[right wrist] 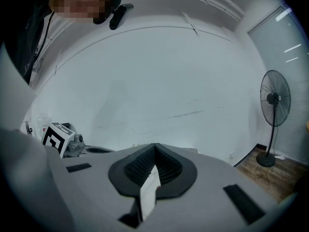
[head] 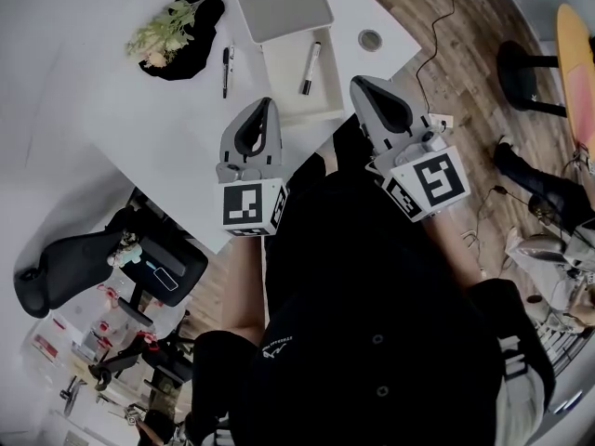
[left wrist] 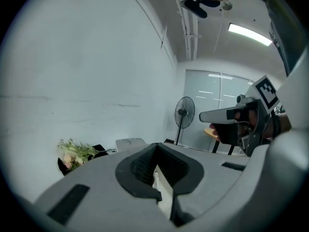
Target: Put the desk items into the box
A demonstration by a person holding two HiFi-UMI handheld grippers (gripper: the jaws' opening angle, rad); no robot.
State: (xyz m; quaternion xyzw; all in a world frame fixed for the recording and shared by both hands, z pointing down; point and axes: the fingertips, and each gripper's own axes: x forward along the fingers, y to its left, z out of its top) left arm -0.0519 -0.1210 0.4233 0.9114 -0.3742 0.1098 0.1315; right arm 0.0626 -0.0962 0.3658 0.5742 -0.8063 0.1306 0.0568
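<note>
Both grippers are held up close to the person's body at the near edge of the white table, pointing out across it. On the left gripper, its own view shows the two jaws pressed together at the tips, with nothing between the dark pads. The right gripper is the same: jaws closed tip to tip and empty. Neither touches anything on the table. Just ahead of them lies the open white box, with a marker lying in it along its right side. The box's lid sits flat just beyond it, touching or nearly touching its far edge. A black pen lies on the table just left of the box, outside it. Farther left a spray of flowers rests on a black cloth, well apart from the box. A round grommet is set in the tabletop to the right of the lid. From the left gripper's view the right gripper shows off to the side, with a standing fan beyond it by the wall. An office chair stands on the floor below the table's left edge.
</note>
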